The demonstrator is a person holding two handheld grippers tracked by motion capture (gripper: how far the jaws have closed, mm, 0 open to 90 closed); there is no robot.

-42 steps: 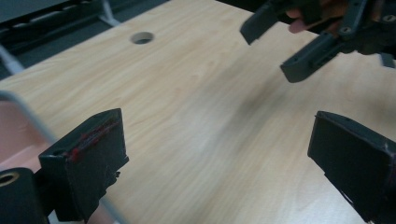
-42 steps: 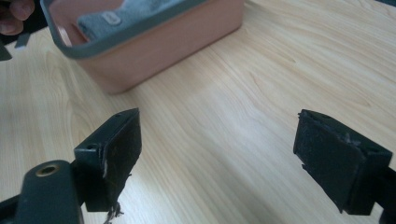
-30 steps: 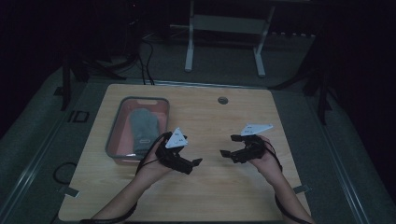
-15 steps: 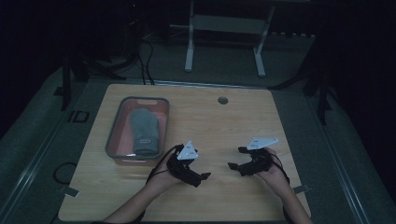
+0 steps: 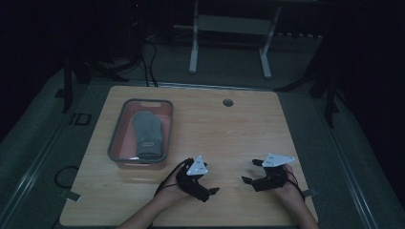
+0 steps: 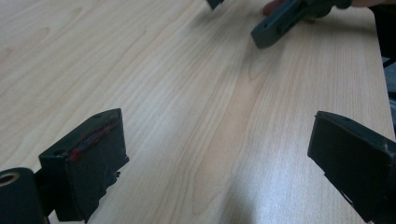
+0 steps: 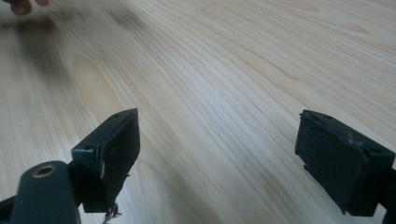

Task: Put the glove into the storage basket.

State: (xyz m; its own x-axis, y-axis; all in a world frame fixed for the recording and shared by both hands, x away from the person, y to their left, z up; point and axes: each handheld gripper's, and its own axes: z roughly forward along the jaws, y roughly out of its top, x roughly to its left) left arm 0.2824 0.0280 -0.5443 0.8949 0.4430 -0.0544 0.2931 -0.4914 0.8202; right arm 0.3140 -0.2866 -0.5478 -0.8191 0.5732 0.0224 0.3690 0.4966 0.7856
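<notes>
A tray (image 5: 114,138) is set on the desk (image 5: 239,129), near its left edge and about midway between the far and near edges. A mitten (image 5: 146,134) is laid flat inside the tray. A small round hole (image 5: 228,102) is found close to the far edge of the desk, near the middle. The left gripper (image 5: 210,191) is held just beside the tray's near right corner, close to the near edge. The right gripper (image 5: 249,171) is held toward the near right corner of the desk. The two grippers are pointed at each other, with bare desk between them.
</notes>
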